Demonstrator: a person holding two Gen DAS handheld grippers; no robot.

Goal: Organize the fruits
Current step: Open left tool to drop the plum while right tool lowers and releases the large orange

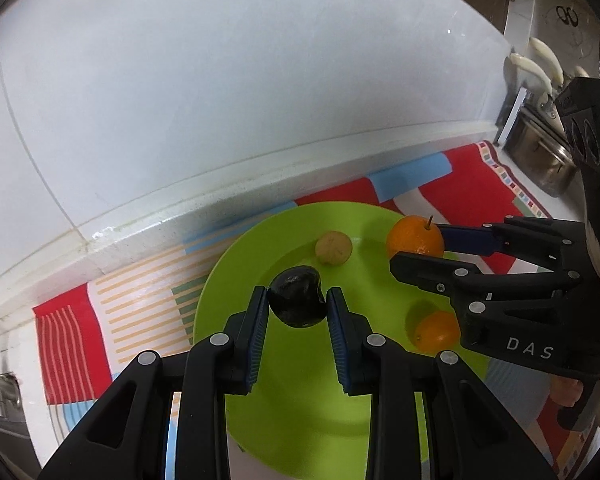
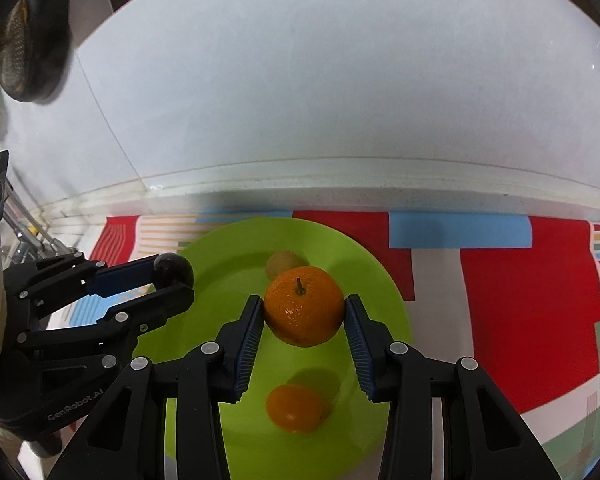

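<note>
The left gripper [image 1: 297,306] had its jaws clenched on a dark fruit [image 1: 298,301], held above the green plate [image 1: 300,420]. The right gripper [image 2: 304,314] was grasping an orange [image 2: 304,311] the same way, stem up, also over the plate and off its surface, to judge by the shadow beneath it. Two fruits already lay on the plate: a small pale one [image 1: 333,248] toward the far rim and a second orange [image 1: 436,332] nearer the cameras. The plate sat on a striped cloth [image 1: 72,344] spread over the tabletop, close to the tiled wall.

The relation that mattered was plainly vertical: each held fruit hung directly over open plate, with its landing spot below the jaws rather than ahead of them. The dark fruit was toward the plate's left side, and the held orange lay between the pale fruit and the resting orange. The two grippers stood side by side, near each other but apart. Setting down probably called for a straight descent, then release; the right one had less free room, since the resting orange lay just beneath and in front of it.
</note>
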